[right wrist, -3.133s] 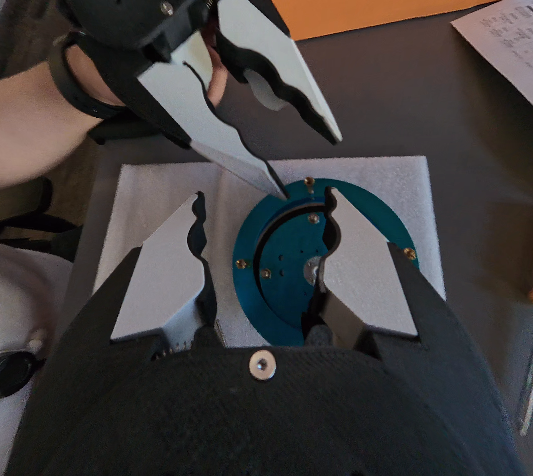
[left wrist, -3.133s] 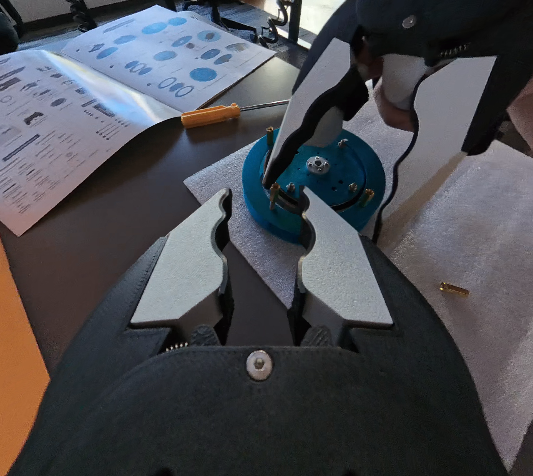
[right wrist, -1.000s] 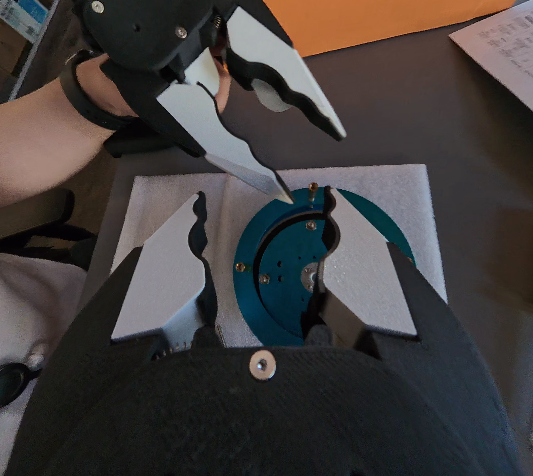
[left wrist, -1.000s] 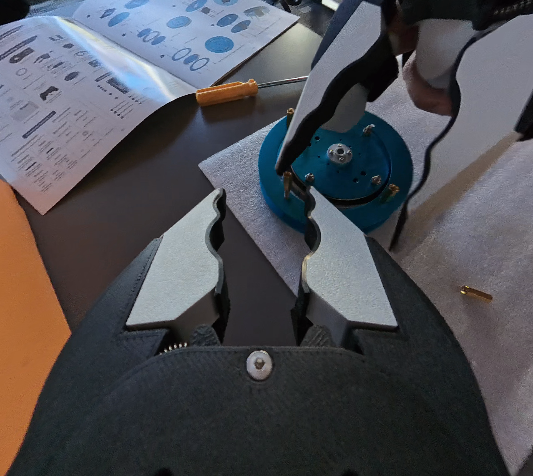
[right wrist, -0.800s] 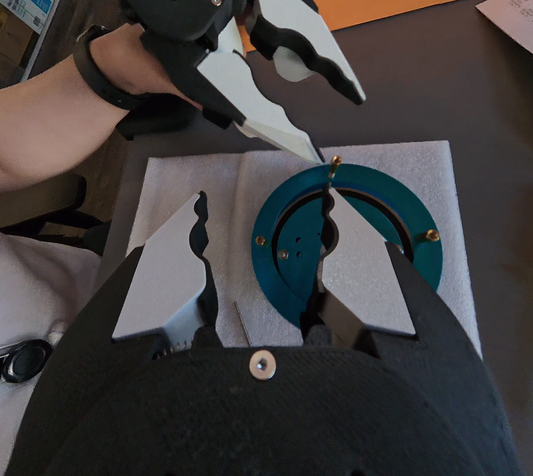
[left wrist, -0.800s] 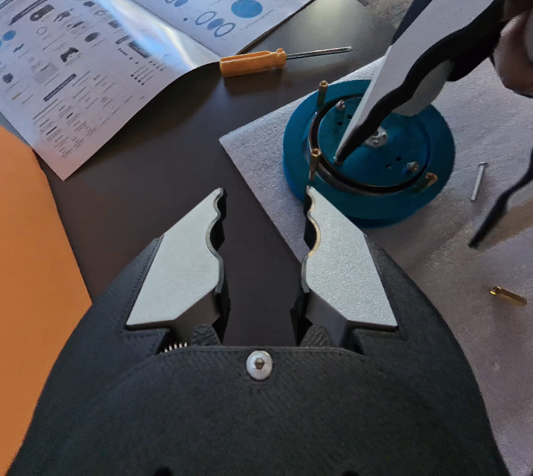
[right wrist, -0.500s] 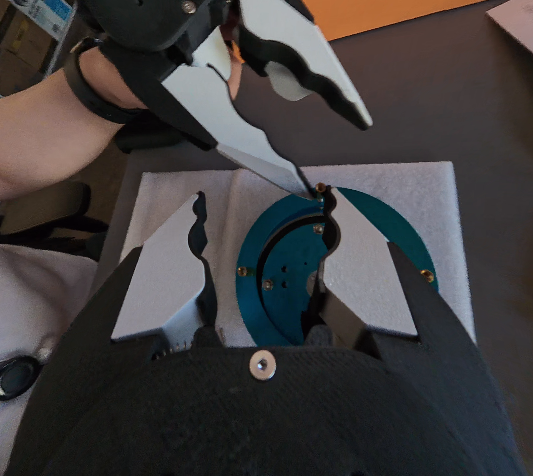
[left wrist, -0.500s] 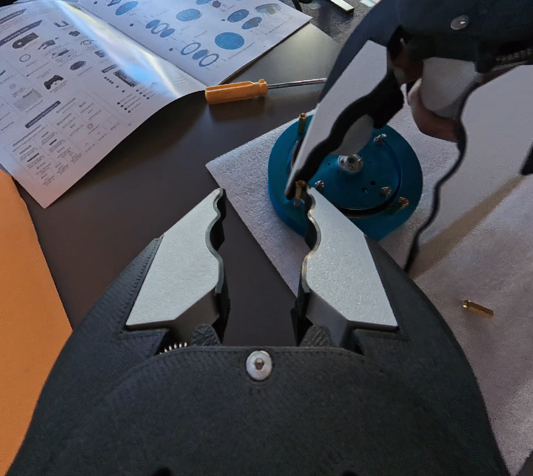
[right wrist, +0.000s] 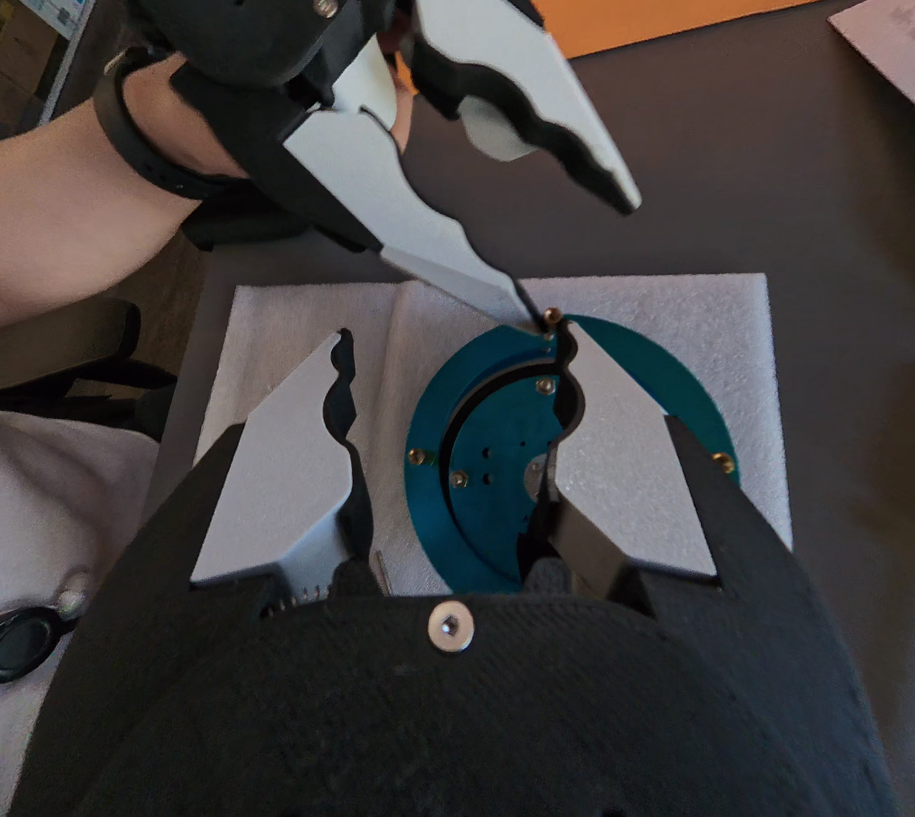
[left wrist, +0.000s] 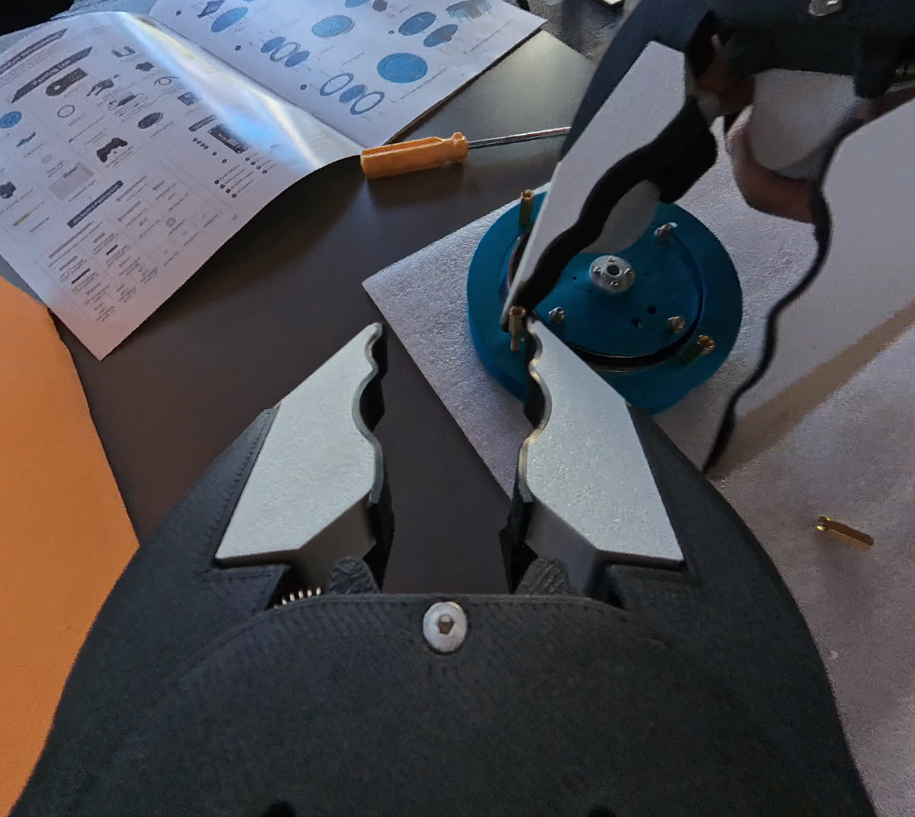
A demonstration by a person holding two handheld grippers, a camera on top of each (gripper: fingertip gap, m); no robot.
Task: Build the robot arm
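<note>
Left wrist view: both grippers gape over dark table, white foam.

left gripper | back at blue disc rim | fingertip again beside brass standoff

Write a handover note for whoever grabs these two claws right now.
Left claw: open, empty. Its right fingertip sits beside an upright brass standoff on the near rim of the blue disc.
Right claw: open, empty. One fingertip flanks the same standoff from the other side; I cannot tell if it touches.
The disc lies on white foam. Three standoffs stand on its rim; a loose standoff lies on the foam, apart from the disc.
An orange-handled screwdriver lies beyond the disc, beside an open booklet.
</note>
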